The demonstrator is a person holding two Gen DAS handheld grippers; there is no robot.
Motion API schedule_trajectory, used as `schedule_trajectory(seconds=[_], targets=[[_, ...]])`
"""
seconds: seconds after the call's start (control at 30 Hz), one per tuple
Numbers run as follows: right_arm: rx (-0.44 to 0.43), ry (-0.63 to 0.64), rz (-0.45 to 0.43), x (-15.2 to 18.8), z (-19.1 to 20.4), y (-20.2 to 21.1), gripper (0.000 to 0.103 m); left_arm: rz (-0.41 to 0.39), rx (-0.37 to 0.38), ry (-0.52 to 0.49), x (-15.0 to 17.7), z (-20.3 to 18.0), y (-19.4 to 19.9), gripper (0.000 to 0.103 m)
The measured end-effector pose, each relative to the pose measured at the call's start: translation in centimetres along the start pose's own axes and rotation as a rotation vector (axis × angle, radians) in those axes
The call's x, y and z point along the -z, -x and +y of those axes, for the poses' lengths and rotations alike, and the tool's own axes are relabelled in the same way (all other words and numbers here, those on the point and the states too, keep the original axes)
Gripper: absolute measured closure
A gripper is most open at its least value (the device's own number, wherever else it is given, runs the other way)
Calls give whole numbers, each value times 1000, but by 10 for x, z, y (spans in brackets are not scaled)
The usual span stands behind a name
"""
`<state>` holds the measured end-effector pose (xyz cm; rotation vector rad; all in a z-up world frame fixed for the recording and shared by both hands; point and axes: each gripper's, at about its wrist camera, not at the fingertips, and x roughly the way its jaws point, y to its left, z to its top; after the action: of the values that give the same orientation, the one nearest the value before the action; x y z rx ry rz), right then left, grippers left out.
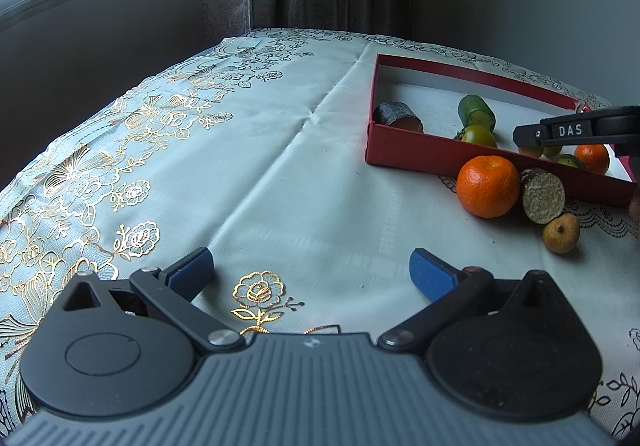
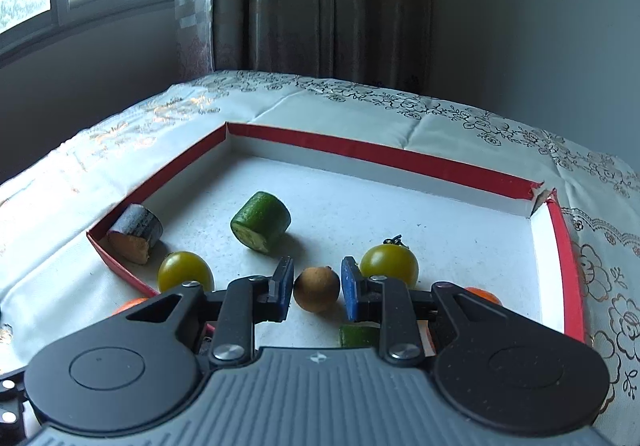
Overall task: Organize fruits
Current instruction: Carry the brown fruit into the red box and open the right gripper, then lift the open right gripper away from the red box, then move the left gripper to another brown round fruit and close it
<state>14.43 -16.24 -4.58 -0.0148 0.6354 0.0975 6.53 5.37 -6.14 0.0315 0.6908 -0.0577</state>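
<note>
Left wrist view: left gripper (image 1: 312, 272) spread wide over the white floral tablecloth (image 1: 280, 166), nothing between the blue pads. Broad bare cloth ahead and to the left, up to the far table edge by the curtain. On the right, shallow red cardboard box (image 1: 400, 154), its near wall set aslant. Just outside that wall, touching in a row: round orange mandarin (image 1: 488, 186), cut cylinder with a pale speckled face (image 1: 542, 196), small yellow-brown round fruit (image 1: 561, 233). Right gripper (image 1: 528, 136) reaching into the box from the right.

Right wrist view: right gripper (image 2: 317, 286) nearly closed, pads pressed on either side of a small brown round fruit (image 2: 317, 288) over the box's near part. Red box wall (image 2: 400, 156) on all visible sides, far right corner torn. Far half of the white box floor open. Near the left corner, dark-skinned chunk with orange flesh (image 2: 136, 236). Green cucumber cylinder (image 2: 262, 222) ahead left; one yellow-green tomato (image 2: 185, 272) near left, another with a stem (image 2: 390, 264) just right of the pads. Green slice (image 2: 358, 336) partly hidden beneath the fingers.
</note>
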Motion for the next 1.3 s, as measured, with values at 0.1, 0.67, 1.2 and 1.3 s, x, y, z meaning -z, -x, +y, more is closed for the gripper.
schedule_trajectory(seconds=[0.1, 0.67, 1.2, 1.3], targets=[[-22, -23, -46, -1, -8, 23, 78, 0, 0, 0, 0, 0, 0, 0], [50, -51, -28, 98, -62, 108, 31, -17, 15, 9, 3, 1, 4, 0], [87, -33, 55, 98, -58, 96, 2, -164, 202, -210, 8, -94, 54, 0], [113, -54, 76, 97, -61, 93, 0, -162, 184, -230, 7, -108, 51, 0]])
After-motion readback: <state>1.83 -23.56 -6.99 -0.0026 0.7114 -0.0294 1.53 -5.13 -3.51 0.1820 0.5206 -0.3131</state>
